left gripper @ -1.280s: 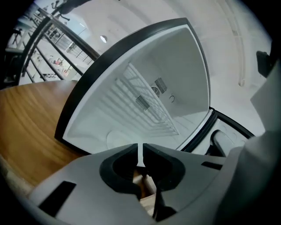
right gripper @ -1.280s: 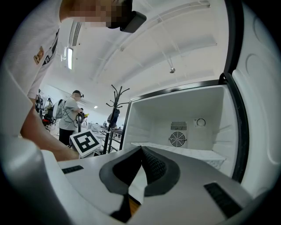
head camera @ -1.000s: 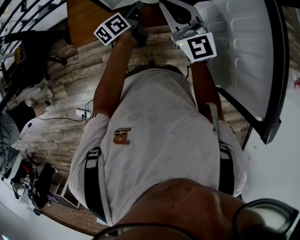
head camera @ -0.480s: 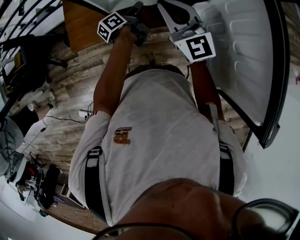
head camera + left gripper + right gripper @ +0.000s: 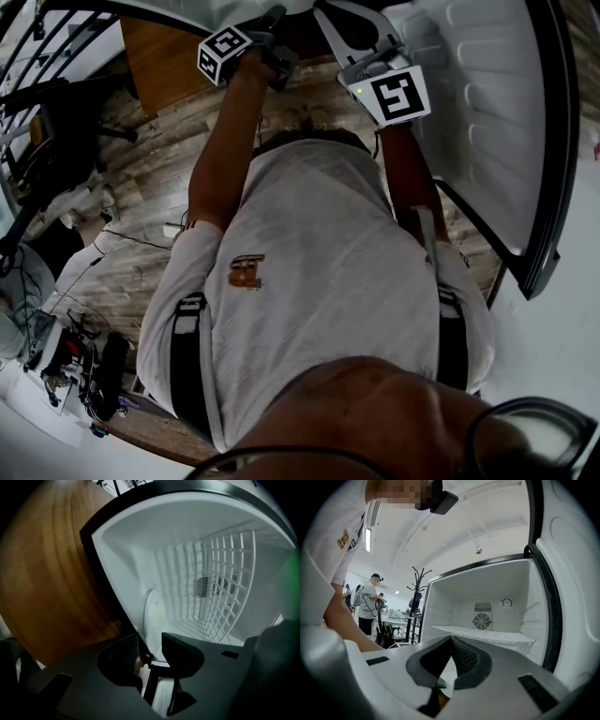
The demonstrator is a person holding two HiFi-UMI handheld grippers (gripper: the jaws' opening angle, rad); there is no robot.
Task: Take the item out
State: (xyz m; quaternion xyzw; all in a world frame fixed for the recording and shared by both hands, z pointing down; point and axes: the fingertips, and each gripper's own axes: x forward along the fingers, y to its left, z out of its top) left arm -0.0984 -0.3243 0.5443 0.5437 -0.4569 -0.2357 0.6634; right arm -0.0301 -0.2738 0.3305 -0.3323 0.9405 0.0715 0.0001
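A small fridge [image 5: 487,581] stands open, and its white inside shows a wire shelf [image 5: 487,635] and a fan vent [image 5: 482,620]. In the left gripper view a pale round disc [image 5: 153,615] lies against the fridge's inner wall; I cannot tell what it is. My left gripper [image 5: 150,637] points into the opening just short of that disc, its jaws opening with nothing pressed between them. My right gripper [image 5: 451,639] faces the fridge from further out, its jaw tips touching and nothing in them. The head view shows only the marker cubes [image 5: 223,53] [image 5: 397,94].
The fridge door [image 5: 487,112] hangs open at my right. A wooden cabinet side [image 5: 51,573] borders the fridge on the left. Wood floor [image 5: 141,187] lies below, with cables and gear at the far left. Behind me are a coat rack [image 5: 415,588] and a standing person [image 5: 370,603].
The left gripper's marker cube has turned and shifted slightly up and left at the fridge opening. The right gripper has stayed where it was.
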